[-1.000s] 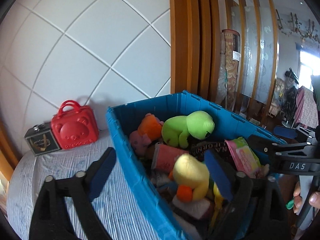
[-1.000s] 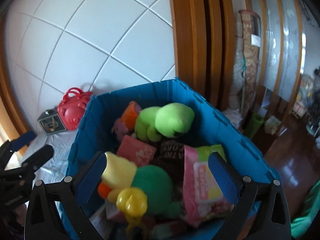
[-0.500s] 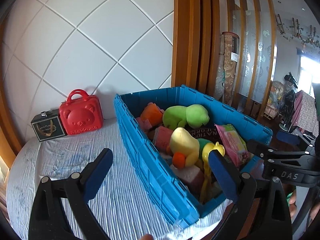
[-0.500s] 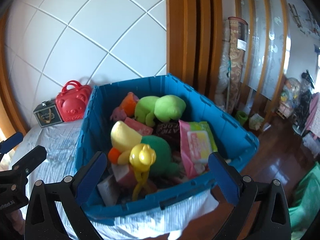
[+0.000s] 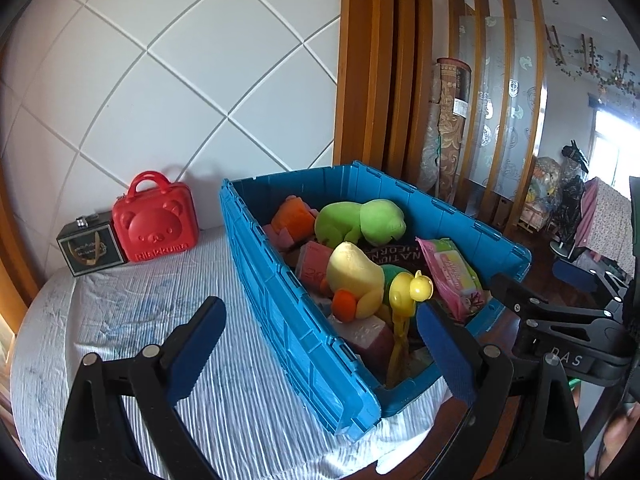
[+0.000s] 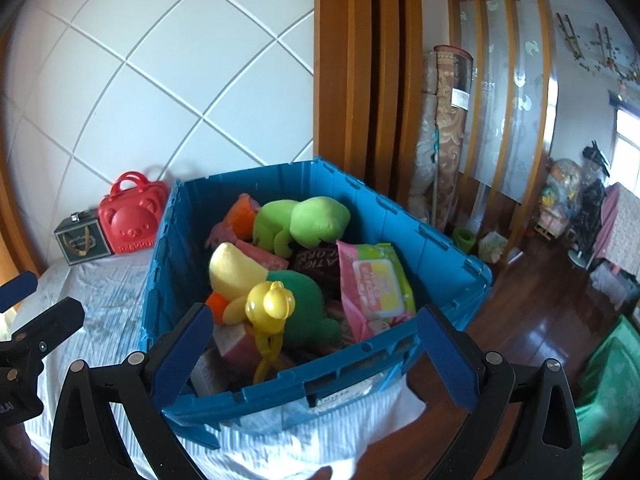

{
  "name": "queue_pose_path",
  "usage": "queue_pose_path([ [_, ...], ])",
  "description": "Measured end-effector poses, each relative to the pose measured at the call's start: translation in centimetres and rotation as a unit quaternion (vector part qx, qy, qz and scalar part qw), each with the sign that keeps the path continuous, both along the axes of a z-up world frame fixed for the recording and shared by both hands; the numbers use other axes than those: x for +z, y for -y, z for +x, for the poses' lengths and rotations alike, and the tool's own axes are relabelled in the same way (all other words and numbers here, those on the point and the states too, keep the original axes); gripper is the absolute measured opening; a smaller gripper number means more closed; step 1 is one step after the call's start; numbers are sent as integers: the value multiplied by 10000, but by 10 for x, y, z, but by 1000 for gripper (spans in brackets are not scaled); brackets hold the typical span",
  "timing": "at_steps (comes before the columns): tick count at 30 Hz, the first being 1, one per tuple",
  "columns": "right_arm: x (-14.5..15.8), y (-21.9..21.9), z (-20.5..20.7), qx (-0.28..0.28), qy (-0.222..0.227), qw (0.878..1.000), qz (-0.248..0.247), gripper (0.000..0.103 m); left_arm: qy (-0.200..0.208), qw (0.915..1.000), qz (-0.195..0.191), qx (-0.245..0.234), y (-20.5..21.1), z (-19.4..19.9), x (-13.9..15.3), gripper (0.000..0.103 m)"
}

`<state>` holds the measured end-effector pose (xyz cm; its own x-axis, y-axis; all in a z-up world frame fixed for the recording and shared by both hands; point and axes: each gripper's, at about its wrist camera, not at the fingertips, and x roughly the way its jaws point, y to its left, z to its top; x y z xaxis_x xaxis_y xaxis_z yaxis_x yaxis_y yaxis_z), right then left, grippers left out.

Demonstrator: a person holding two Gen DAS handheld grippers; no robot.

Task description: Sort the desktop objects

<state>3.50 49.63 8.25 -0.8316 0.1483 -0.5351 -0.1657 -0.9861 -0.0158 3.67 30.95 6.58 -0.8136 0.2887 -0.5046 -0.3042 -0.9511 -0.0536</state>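
A blue crate (image 5: 288, 312) (image 6: 432, 248) stands on the striped tablecloth. It is packed with toys: a green plush frog (image 5: 360, 220) (image 6: 304, 220), a yellow plush duck (image 5: 354, 276) (image 6: 236, 268), a yellow plastic clip (image 5: 412, 288) (image 6: 270, 304), a pink wipes pack (image 5: 456, 276) (image 6: 372, 280) and an orange plush (image 5: 292, 216). My left gripper (image 5: 318, 316) is open and empty, hovering over the crate's left wall. My right gripper (image 6: 314, 316) is open and empty in front of the crate's near wall.
A red bear-faced case (image 5: 154, 224) (image 6: 132, 220) and a small black box (image 5: 90, 250) stand against the white tiled wall at the back left. The table's edge runs just below the crate; wooden floor (image 6: 532, 312) lies to the right. Bare tablecloth (image 5: 132, 312) spreads left of the crate.
Both grippers have drawn back from over the crate, so the whole crate and more tablecloth now show. Both stay open and empty.
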Motion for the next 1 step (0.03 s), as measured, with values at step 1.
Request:
queue_pose_path([
  [1,0,0,-1,-3,4,10000,-6,103,-25,10000,-13,-9,0,1,0,97],
])
